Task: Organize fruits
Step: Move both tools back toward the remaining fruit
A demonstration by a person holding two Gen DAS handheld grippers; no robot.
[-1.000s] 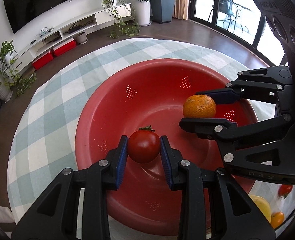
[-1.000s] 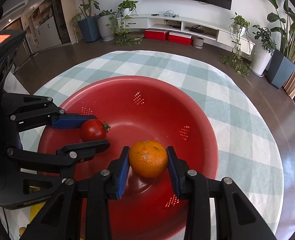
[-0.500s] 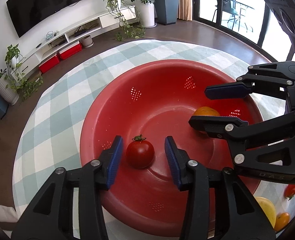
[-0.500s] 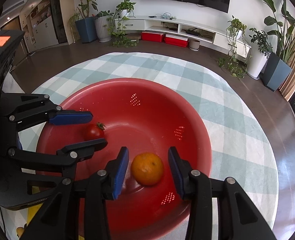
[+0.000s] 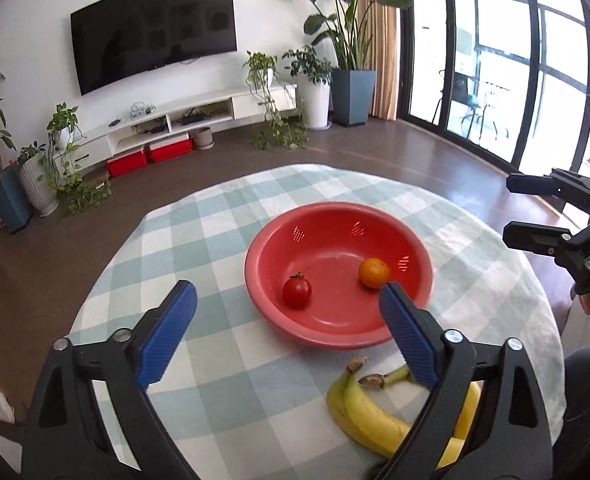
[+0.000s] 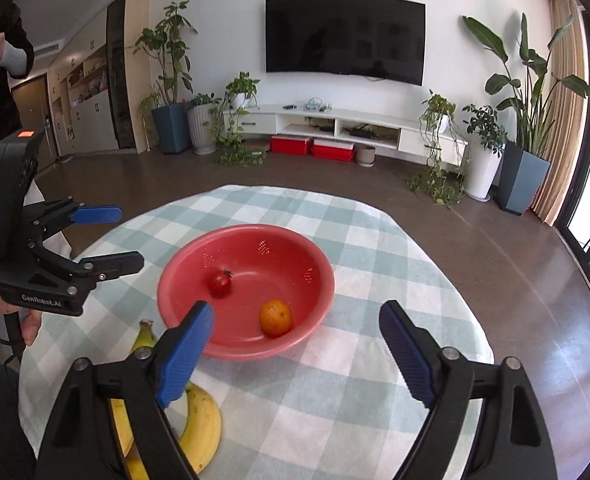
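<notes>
A red perforated bowl (image 5: 335,336) (image 6: 311,320) stands on the round checked table. Inside it lie a red tomato (image 5: 297,293) (image 6: 219,283) and an orange mandarin (image 5: 374,273) (image 6: 275,317). A bunch of yellow bananas (image 5: 369,414) (image 6: 201,424) lies on the cloth on the near side of the bowl. My left gripper (image 5: 287,328) (image 6: 107,236) is wide open and empty, raised above and behind the bowl. My right gripper (image 6: 295,348) (image 5: 515,210) is also wide open and empty, pulled back above the table.
The table has a blue-and-white checked cloth (image 5: 199,248) (image 6: 375,248) with its round edge close all around. Beyond it are a dark floor, a white TV cabinet (image 6: 343,128) and potted plants. Something orange shows under the bananas (image 5: 461,420).
Both grippers have opened, let go of the tomato and the mandarin, and pulled up and back. Both fruits now lie in the bowl. The bananas have come into view.
</notes>
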